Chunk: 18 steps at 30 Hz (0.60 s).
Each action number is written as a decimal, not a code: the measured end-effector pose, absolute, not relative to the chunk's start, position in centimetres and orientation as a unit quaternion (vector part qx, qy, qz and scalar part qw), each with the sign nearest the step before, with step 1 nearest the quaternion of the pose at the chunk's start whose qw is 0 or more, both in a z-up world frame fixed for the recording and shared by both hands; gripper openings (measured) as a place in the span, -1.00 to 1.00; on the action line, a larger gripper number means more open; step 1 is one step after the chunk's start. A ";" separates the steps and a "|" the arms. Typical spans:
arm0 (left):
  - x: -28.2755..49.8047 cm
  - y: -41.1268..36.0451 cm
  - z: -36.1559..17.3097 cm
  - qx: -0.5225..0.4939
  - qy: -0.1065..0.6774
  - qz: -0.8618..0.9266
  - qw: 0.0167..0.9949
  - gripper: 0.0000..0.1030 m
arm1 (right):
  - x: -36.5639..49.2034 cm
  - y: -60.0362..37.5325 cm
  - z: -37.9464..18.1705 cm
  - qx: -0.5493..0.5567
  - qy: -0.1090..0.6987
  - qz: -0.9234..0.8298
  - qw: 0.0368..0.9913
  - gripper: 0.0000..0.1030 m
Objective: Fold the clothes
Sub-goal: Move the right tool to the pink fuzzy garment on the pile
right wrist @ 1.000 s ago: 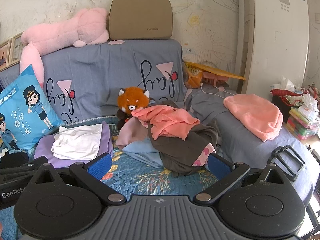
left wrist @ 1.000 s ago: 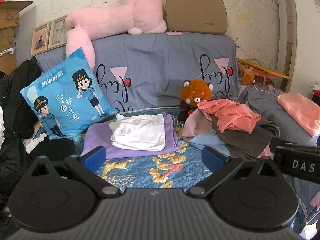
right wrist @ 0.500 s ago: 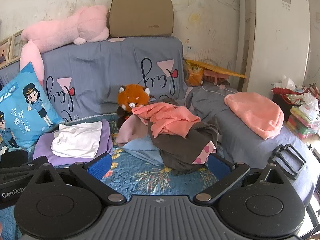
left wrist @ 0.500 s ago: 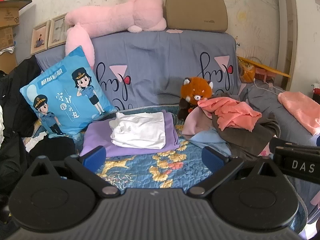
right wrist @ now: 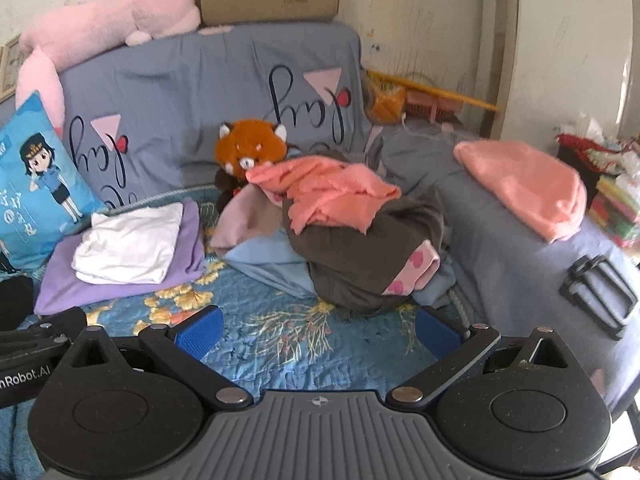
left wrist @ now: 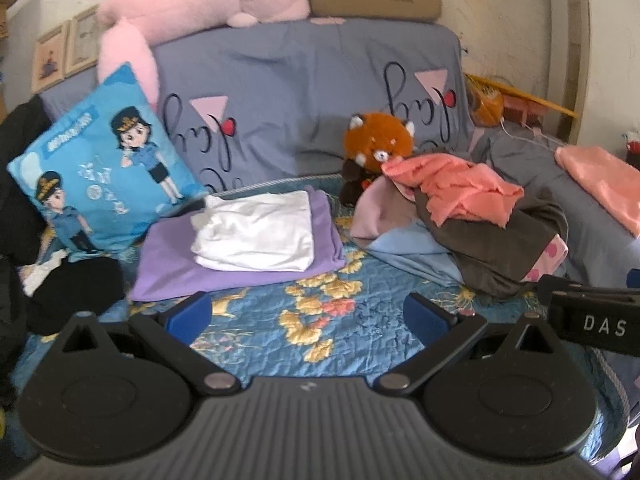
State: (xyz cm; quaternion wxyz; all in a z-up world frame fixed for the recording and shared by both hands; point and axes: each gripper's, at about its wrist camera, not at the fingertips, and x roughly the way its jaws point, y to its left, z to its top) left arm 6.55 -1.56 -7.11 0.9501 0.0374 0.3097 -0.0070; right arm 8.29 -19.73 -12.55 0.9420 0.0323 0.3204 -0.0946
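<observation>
A heap of unfolded clothes lies on the sofa seat: a coral garment point(left wrist: 460, 188) point(right wrist: 332, 196) on top, a dark brown one point(left wrist: 504, 248) point(right wrist: 368, 256) under it, light blue point(right wrist: 268, 264) and dusty pink point(right wrist: 244, 220) pieces below. To the left, a folded white garment point(left wrist: 256, 232) point(right wrist: 128, 244) rests on a folded lilac one point(left wrist: 224, 272) point(right wrist: 76, 288). My left gripper point(left wrist: 308, 314) is open and empty above the blue floral quilt point(left wrist: 320, 320), in front of both piles. My right gripper point(right wrist: 318, 330) is open and empty just before the heap.
A red panda plush point(left wrist: 376, 144) sits behind the heap. A blue cartoon cushion point(left wrist: 104, 172) leans at the left, dark clothes point(left wrist: 72, 292) beside it. A coral towel point(right wrist: 528, 188) and a black buckle point(right wrist: 596, 292) lie on the right armrest. Pink plush and tan cushion top the backrest.
Both views have closed in on the sofa, so the piles look larger and nearer. Both grippers stay open and empty. The clothes have not moved.
</observation>
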 end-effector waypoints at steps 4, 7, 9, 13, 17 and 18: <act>9.6 -2.1 -10.1 0.021 0.311 -0.038 0.950 0.99 | 10.7 -21.1 -15.2 0.028 0.333 -0.097 0.938 1.00; 12.1 -2.7 -12.2 0.010 0.309 -0.062 0.949 0.99 | 12.3 -22.2 -16.6 0.020 0.330 -0.103 0.938 1.00; 13.7 -3.4 -13.6 0.011 0.309 -0.071 0.948 0.99 | 13.4 -22.8 -17.4 0.015 0.322 -0.111 0.940 1.00; 16.9 -5.1 -15.9 0.032 0.313 -0.086 0.945 0.99 | 15.6 -24.6 -18.9 0.016 0.315 -0.124 0.941 0.98; 20.3 -6.2 -18.0 0.019 0.341 -0.107 0.934 0.99 | 17.6 -26.6 -19.8 0.024 0.303 -0.132 0.944 0.85; 21.1 -6.4 -18.5 0.015 0.348 -0.112 0.931 0.99 | 17.9 -27.0 -19.9 0.023 0.296 -0.134 0.946 0.83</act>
